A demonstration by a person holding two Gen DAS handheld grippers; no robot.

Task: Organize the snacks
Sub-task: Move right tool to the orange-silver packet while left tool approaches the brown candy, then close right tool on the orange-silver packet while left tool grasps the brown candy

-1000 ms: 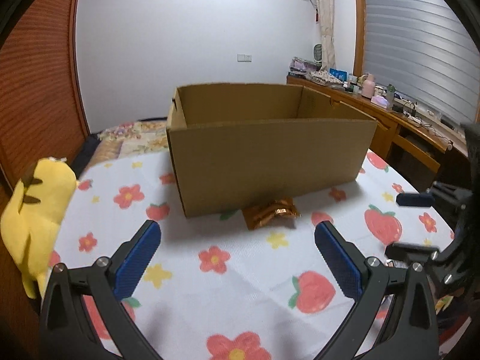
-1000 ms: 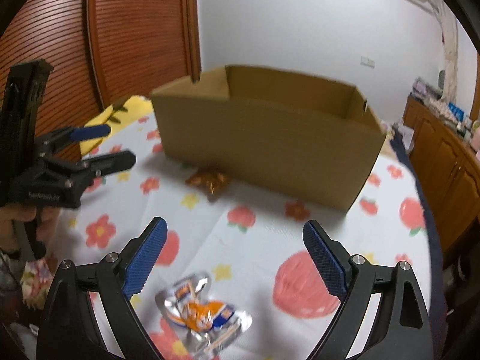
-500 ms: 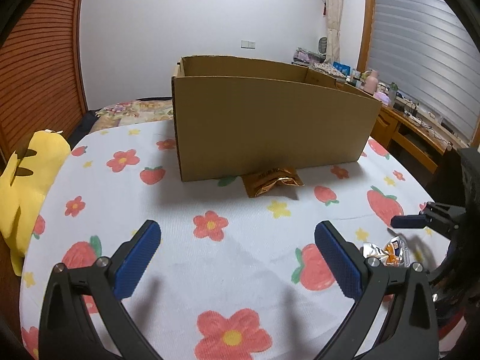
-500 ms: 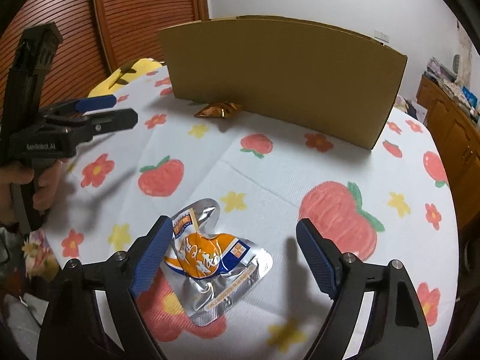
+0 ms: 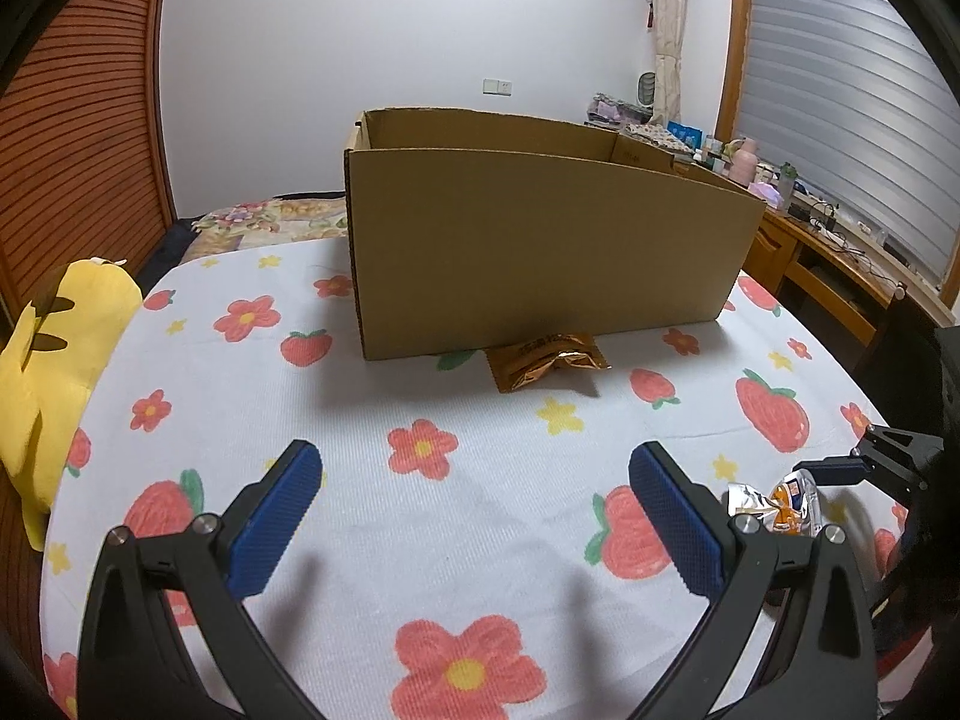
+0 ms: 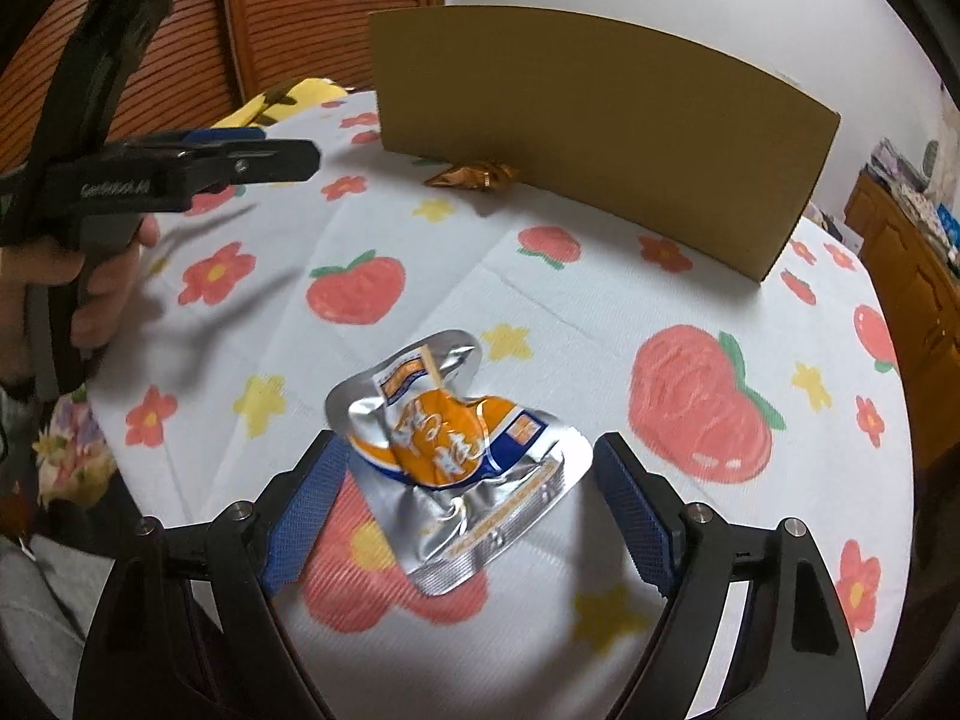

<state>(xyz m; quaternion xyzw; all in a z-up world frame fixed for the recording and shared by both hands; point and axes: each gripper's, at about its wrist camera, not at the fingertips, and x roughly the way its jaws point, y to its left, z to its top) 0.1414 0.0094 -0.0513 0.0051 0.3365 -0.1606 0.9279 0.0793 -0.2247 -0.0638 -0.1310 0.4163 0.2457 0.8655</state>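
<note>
Blue-padded fingers of the right gripper [image 6: 462,510] stand spread on either side of a silver-and-orange snack pouch [image 6: 456,456], the pouch lying flat on the tablecloth [image 6: 600,324] between them with a sliver of cloth showing at each pad, so no pinch is made; whether the pads graze the foil cannot be told; ahead of the fingers the strawberry-and-flower cloth runs bare to the cardboard box [image 6: 600,120], and to their right it curves off at the table's rim; orange characters cross the pouch's face but are too warped to read; lettering on the left gripper's black body, seen off to the right gripper's left, is too blurred to make out; the left gripper [image 5: 474,510] hovers over the cloth with its blue pads wide apart and nothing between them; straight ahead of it a brown foil snack packet [image 5: 546,360] rests against the foot of the box [image 5: 540,252], whose top is open; a yellow plush toy [image 5: 54,360] sits at the table edge to its left; the silver pouch [image 5: 774,504] shows just off its right finger.
</note>
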